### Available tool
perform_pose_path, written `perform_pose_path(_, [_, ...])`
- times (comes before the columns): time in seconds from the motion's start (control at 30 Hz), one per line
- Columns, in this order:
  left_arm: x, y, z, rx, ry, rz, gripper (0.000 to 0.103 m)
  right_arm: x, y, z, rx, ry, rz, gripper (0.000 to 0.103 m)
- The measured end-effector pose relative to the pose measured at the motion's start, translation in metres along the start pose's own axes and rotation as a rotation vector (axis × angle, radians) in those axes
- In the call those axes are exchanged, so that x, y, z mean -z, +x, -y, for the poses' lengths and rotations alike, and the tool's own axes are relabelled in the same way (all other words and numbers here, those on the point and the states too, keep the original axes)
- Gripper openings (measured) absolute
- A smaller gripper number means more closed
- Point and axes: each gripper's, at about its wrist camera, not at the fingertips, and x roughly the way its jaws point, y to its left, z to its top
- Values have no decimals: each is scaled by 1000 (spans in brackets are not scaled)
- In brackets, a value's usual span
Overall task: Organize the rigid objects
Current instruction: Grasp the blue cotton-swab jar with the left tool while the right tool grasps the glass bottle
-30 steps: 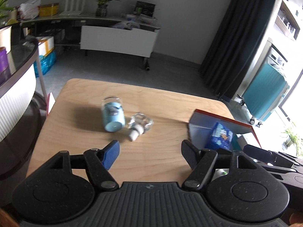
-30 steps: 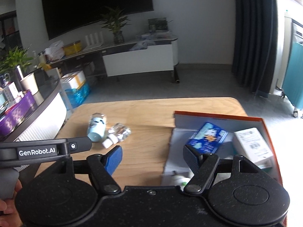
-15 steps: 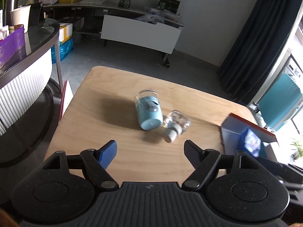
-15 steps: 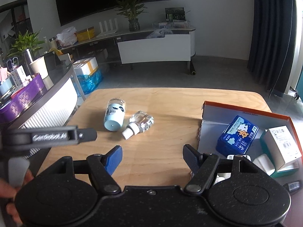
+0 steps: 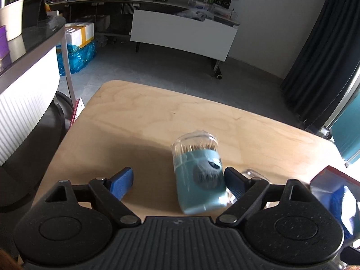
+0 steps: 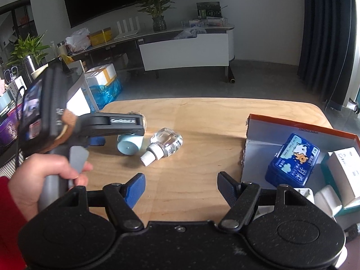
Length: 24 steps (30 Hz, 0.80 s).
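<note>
A light blue toothpick jar (image 5: 199, 175) with a clear cap lies on its side on the wooden table (image 5: 144, 117). My left gripper (image 5: 178, 178) is open around it, the jar close to the right finger. The jar (image 6: 130, 145) also shows in the right wrist view, partly hidden under the left gripper body. A clear glass bottle (image 6: 166, 145) with a white neck lies just right of it. My right gripper (image 6: 181, 185) is open and empty, nearer the table's front edge. An orange-rimmed box (image 6: 292, 127) sits at the right.
The box holds a blue pack (image 6: 292, 159), a white carton (image 6: 345, 168) and other small white items. A person's hand (image 6: 45, 175) grips the left gripper's handle. A dark counter (image 5: 27, 51) stands left of the table.
My left gripper has moved forward and down, and its open fingers now flank the blue jar. The right gripper has shifted slightly closer to the table.
</note>
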Motion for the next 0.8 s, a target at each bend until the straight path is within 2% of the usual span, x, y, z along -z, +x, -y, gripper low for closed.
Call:
perform_pose_path(0.07, [0, 2, 2, 2, 16, 11, 85, -2, 7, -1, 0, 2, -5, 84])
perform_pose_path(0.1, [0, 3, 3, 3, 34, 17, 80, -4, 10, -2, -1, 3, -8, 84])
perform_pose_path(0.17, [0, 1, 5, 44, 67, 27, 52, -6, 18, -4, -4, 4, -15, 84])
perform_pose_path(0.2, [2, 0, 6, 44, 86, 24, 47, -7, 23, -5, -6, 6, -21, 84])
perform_pose_path(0.3, [7, -6, -1, 57, 117, 34, 47, -11, 38, -9, -15, 24, -40, 84])
perform_pose_path(0.5, [15, -33, -27, 33, 81, 71, 47, -22, 73, -21, -13, 74, -53, 84])
perform_pose_path(0.73, [24, -49, -40, 8, 68, 90, 47, -29, 117, -32, 66, 90, -36, 85])
perform_pose_path(0.8, [25, -49, -40, 14, 54, 83, 47, -31, 122, -35, 82, 74, -23, 68])
